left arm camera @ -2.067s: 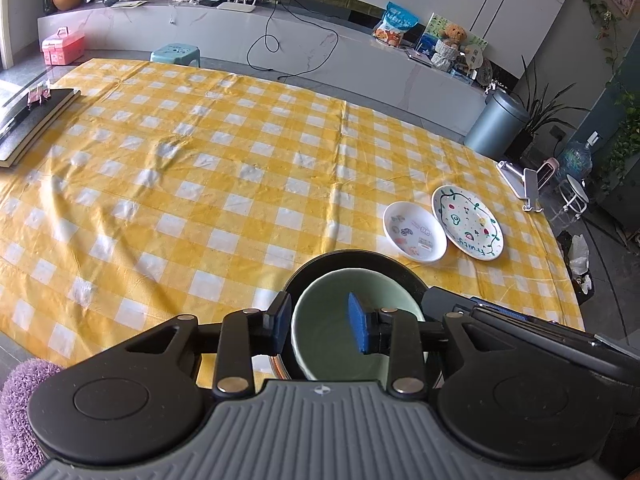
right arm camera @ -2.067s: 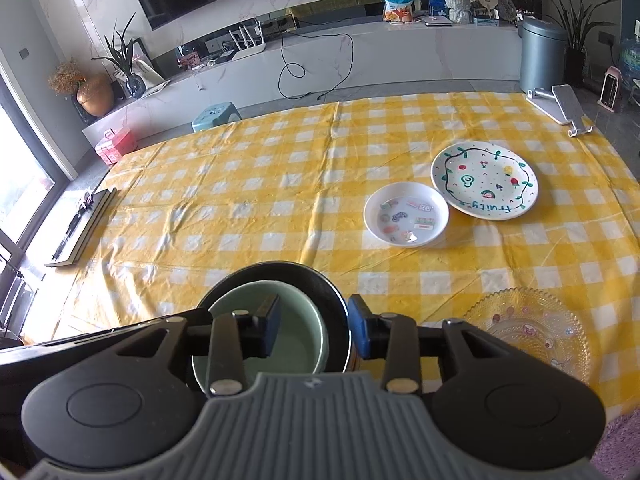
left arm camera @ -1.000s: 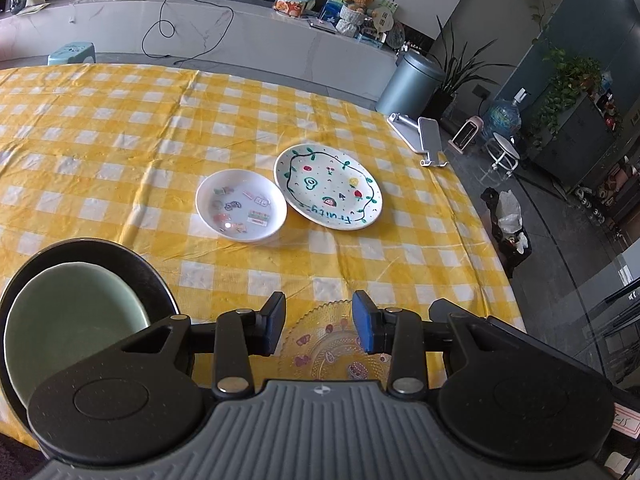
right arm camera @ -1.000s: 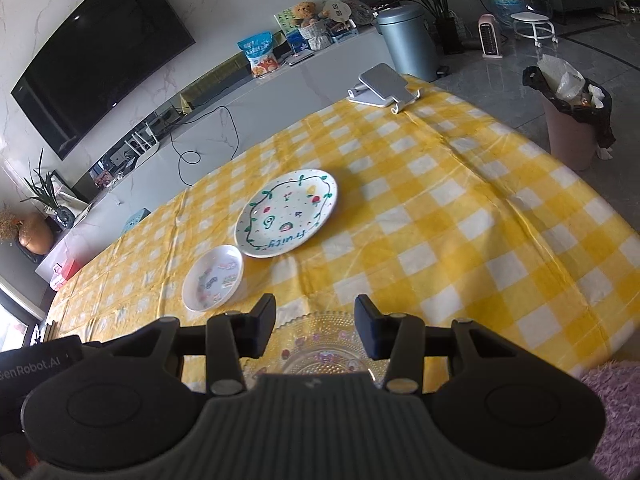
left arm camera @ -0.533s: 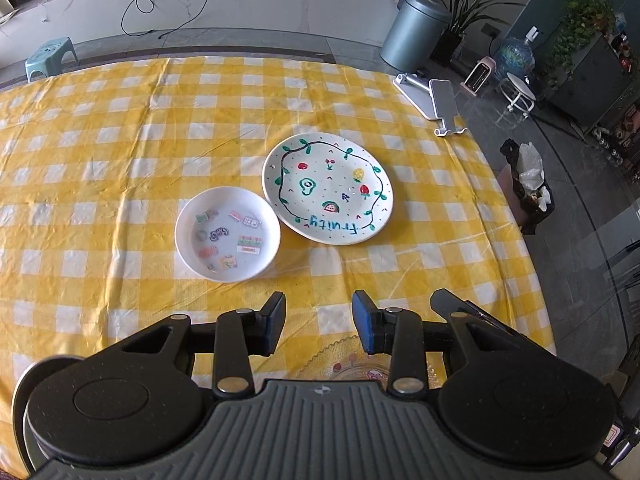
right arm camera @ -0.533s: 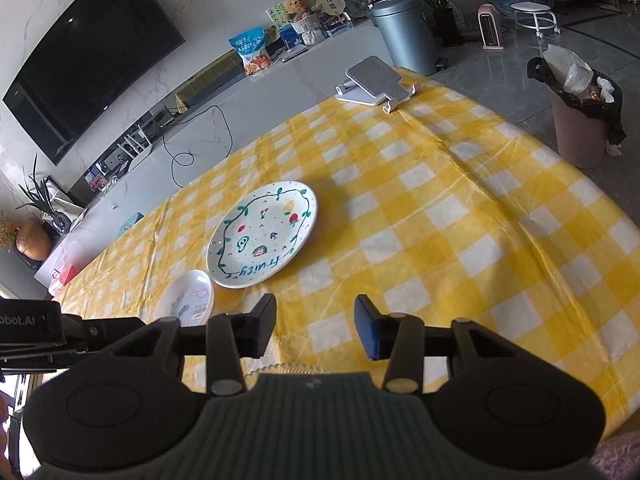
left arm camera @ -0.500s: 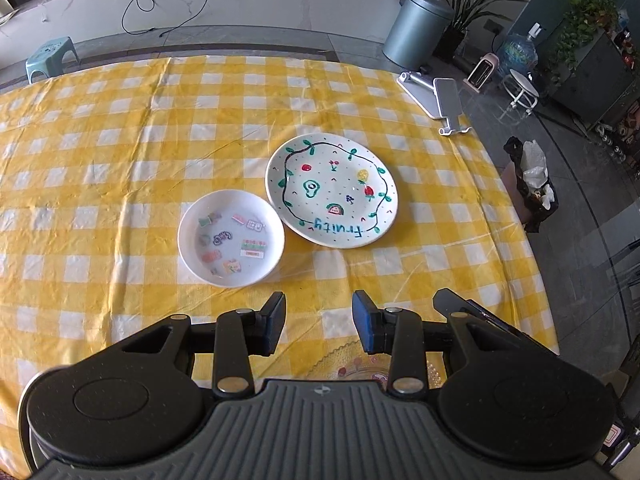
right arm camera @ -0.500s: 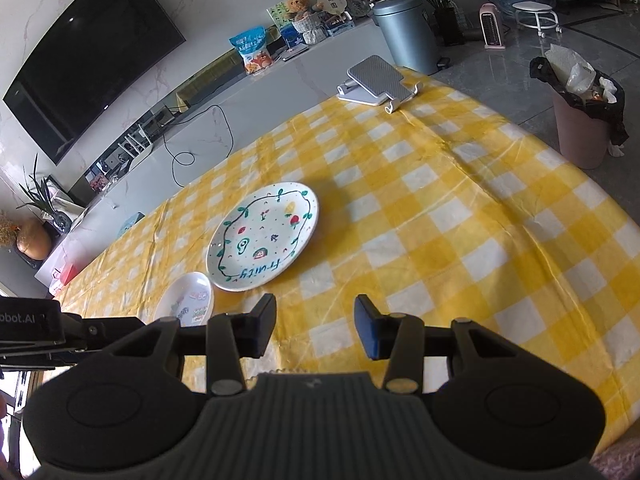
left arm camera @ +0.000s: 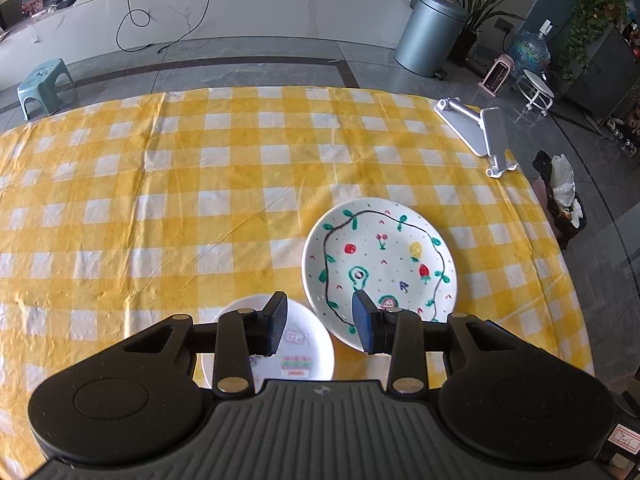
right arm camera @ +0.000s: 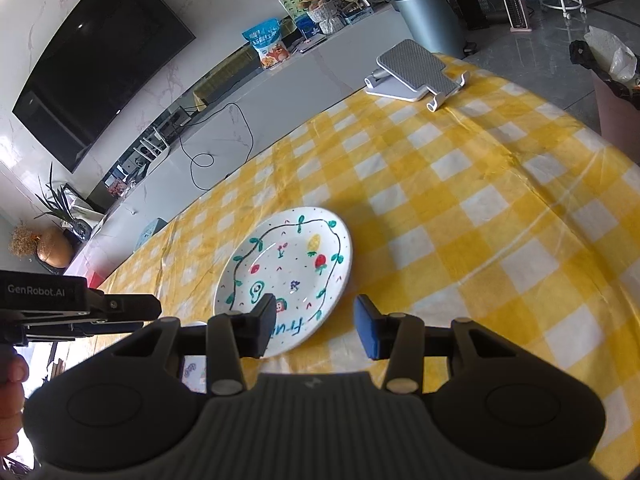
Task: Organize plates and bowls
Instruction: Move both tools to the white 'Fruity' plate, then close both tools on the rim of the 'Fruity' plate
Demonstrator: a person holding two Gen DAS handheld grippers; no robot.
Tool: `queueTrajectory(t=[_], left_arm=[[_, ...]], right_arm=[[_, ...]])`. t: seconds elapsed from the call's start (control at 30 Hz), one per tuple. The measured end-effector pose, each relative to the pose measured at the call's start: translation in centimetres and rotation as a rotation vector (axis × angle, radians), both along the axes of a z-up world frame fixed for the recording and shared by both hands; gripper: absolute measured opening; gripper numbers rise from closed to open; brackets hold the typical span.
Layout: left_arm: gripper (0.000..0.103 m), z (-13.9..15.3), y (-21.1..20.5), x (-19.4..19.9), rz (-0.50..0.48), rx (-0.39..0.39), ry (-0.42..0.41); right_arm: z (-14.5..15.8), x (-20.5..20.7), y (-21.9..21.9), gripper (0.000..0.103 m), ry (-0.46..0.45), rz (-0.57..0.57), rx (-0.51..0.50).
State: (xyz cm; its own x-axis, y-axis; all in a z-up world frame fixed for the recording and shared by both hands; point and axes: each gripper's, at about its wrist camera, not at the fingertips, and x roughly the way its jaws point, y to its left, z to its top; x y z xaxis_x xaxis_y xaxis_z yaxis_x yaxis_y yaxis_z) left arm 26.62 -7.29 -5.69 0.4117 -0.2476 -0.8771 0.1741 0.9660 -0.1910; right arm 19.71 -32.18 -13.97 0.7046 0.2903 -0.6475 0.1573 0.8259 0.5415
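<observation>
Lower centre of frame: left gripper (left arm camera: pixel 320 322) half-open, empty, over small dish (left arm camera: pixel 304 354) | right gripper (right arm camera: pixel 316 326) likewise, straddling fruit plate (right arm camera: pixel 288 268) rim | likely pre-grasp for stacking.

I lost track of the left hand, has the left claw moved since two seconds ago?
Yes. The left claw has left the green bowl and now hangs open over the fruit plate and the small white dish.
</observation>
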Motion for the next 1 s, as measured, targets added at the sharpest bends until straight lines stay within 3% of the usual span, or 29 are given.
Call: queueTrajectory(t=[0.17, 0.3, 0.4, 0.53, 0.63, 0.8, 1.0], left_arm=[[0.042, -1.9, 1.8, 2.5, 0.049, -0.059, 0.023], [0.042, -3.0, 2.2, 3.8, 0.047, -0.04, 0.013], [0.042, -3.7, 2.5, 4.5, 0.054, -0.08, 0.02], [0.042, -4.2, 2.0, 5.1, 0.03, -0.128, 0.032], [0.042, -4.8, 1.3, 5.3, 0.016, -0.139, 0.048], [0.042, -6.1, 1.0, 5.7, 0.023, -0.147, 0.07], [0.027, -6.5, 0.9, 5.9, 0.023, -0.167, 0.073]], right_arm=[[-1.7, 2.3, -0.5, 0.04, 0.045, 0.011, 0.059], [-2.3, 3.7, -0.7, 0.035, 0.051, 0.001, 0.06], [-2.9, 4.7, -1.2, 0.032, 0.062, -0.015, 0.102], [-2.9, 5.2, -1.7, 0.031, 0.059, -0.022, 0.1], [-3.3, 5.2, -2.4, 0.022, 0.064, -0.033, 0.124], [-3.5, 5.2, -2.7, 0.022, 0.057, -0.035, 0.151], [-3.5, 5.3, -2.3, 0.018, 0.049, -0.029, 0.128]])
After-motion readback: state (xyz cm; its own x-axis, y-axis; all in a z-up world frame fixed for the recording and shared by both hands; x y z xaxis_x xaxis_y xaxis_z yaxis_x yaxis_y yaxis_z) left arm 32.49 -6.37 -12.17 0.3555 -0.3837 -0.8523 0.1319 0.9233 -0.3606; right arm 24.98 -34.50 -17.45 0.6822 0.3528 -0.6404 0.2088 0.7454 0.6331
